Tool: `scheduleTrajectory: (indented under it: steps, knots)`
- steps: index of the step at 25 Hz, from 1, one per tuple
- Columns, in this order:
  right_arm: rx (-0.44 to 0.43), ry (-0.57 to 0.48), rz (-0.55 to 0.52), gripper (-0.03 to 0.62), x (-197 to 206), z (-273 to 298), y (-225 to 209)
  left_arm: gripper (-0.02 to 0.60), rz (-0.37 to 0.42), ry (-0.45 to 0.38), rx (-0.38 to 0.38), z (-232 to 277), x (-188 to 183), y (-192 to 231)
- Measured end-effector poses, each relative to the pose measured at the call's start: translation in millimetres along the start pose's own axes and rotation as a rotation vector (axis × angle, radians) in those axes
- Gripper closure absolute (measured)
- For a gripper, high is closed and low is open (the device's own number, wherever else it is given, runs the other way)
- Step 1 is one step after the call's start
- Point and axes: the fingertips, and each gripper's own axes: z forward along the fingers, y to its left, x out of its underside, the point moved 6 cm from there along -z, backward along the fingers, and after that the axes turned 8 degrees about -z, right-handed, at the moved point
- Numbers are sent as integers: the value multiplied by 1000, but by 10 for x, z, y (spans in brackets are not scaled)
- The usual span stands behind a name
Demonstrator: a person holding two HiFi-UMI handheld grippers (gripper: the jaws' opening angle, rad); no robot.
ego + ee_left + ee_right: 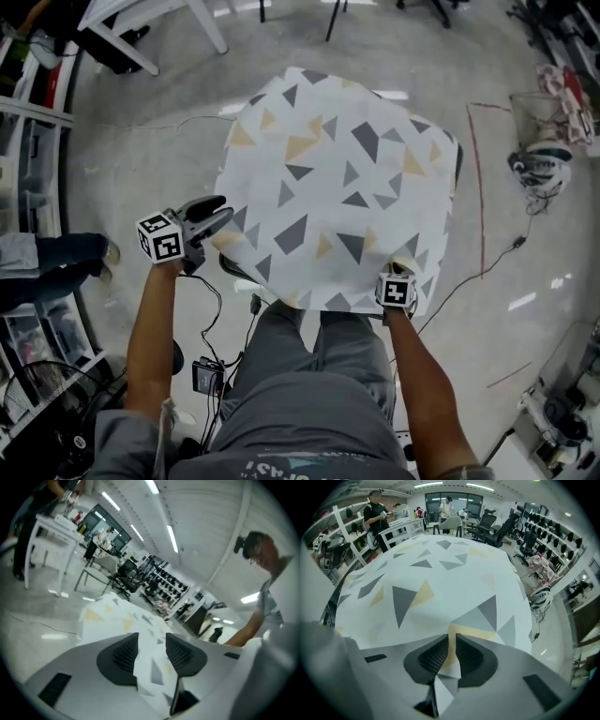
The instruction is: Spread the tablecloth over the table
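Observation:
A white tablecloth (328, 178) with grey and yellow triangles lies draped over the table and hides it. My left gripper (217, 212) is at the cloth's near left corner. In the left gripper view a bunched fold of the tablecloth (117, 613) runs between the pads, and the left gripper (152, 651) is shut on it. My right gripper (397, 277) points steeply down at the near right edge. In the right gripper view the tablecloth (436, 569) spreads ahead, and the right gripper (452, 651) is shut on its hem.
A person (56, 262) stands at the left beside shelves. A white table (141, 28) stands at the far left. Cables (216, 309) and a black box (206, 375) lie on the floor by my legs. A wire basket (539, 112) stands at the right, beyond a red floor line (480, 187).

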Motion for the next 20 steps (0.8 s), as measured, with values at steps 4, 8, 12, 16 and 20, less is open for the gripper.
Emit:
scheduleTrajectory:
  steps: [4,8,12,16,20]
  knots:
    - [-1,-23,15,559,-58,-6,26,400,-164,-137,-179,-364,218,680]
    - [2,-37,8,559,-73,-20,8,354,-287,-40,-234,-622,913,1007]
    - [6,-43,2,562,-75,-7,6,327,-235,6,-117,-544,1249,766]
    - [8,-33,9,563,-83,-9,12,386,-102,54,-166,-584,1176,555]
    - [5,-12,16,565,-97,-19,17,537,-41,80,-68,-602,714,-24]
